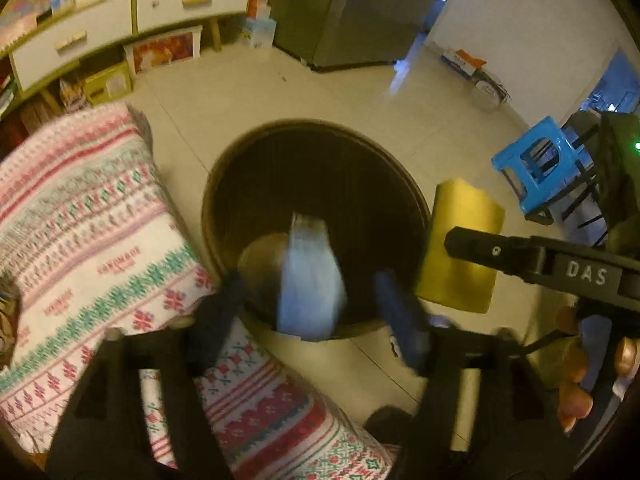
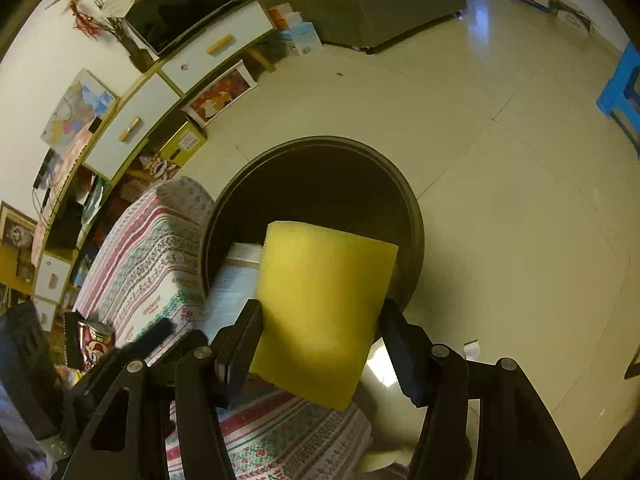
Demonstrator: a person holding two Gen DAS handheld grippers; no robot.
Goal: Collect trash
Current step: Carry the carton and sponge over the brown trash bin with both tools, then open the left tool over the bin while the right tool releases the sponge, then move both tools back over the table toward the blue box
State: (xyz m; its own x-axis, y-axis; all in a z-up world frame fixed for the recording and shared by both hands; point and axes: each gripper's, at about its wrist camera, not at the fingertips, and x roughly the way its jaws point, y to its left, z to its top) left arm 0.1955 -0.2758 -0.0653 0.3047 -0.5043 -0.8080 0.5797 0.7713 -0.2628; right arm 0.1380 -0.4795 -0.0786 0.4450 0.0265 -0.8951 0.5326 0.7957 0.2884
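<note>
My left claw (image 1: 310,304) sits at the bottom centre of its own view, fingers (image 1: 400,316) spread wide and blurred — nothing touches either pad. My right claw (image 2: 320,320) fills the lower middle of its view, the left finger (image 2: 244,340) pressed against the yellow sponge (image 2: 324,312), the right one close at its other edge. From the left camera, the right claw reaches in at the right edge — fingertips of my hand (image 1: 576,364) show beneath it.

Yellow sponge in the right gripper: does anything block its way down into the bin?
Nothing visible does. The yellow sponge is held between the right gripper fingers just over the near rim of the open dark bin. A pale blue wrapper is inside the opening, not covering it.
</note>
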